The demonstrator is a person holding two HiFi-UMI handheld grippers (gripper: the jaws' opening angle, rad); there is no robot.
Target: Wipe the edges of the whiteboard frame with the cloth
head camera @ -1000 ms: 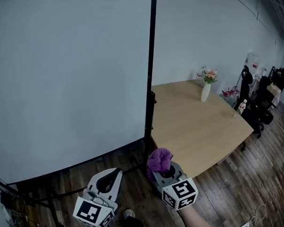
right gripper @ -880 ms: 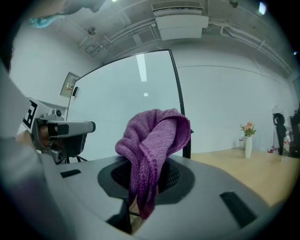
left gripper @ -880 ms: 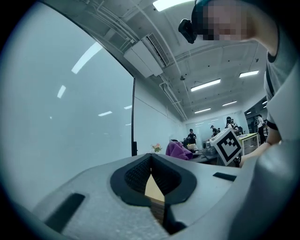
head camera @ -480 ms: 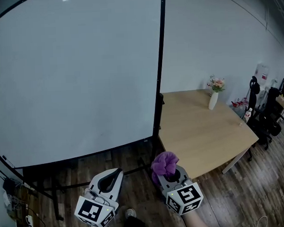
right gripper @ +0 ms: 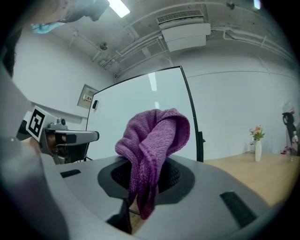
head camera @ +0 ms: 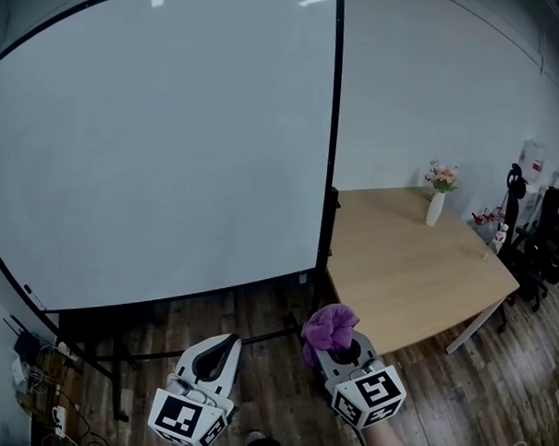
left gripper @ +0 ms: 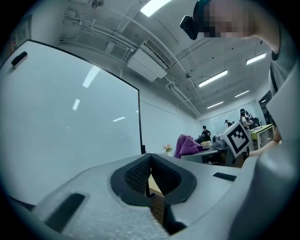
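Our right gripper (head camera: 339,346) is clenched on the purple cloth (head camera: 326,324), which bunches above its jaws. It hangs low, in front of the whiteboard's (head camera: 165,148) lower right corner and apart from its black frame (head camera: 336,122). Our left gripper (head camera: 214,352) is closed on nothing.

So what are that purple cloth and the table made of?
The cloth looks like soft knitted fabric, matte: stitch rows show and it droops in folds. The table looks like pale wood or wood-look laminate, smooth and even; I can't tell which.
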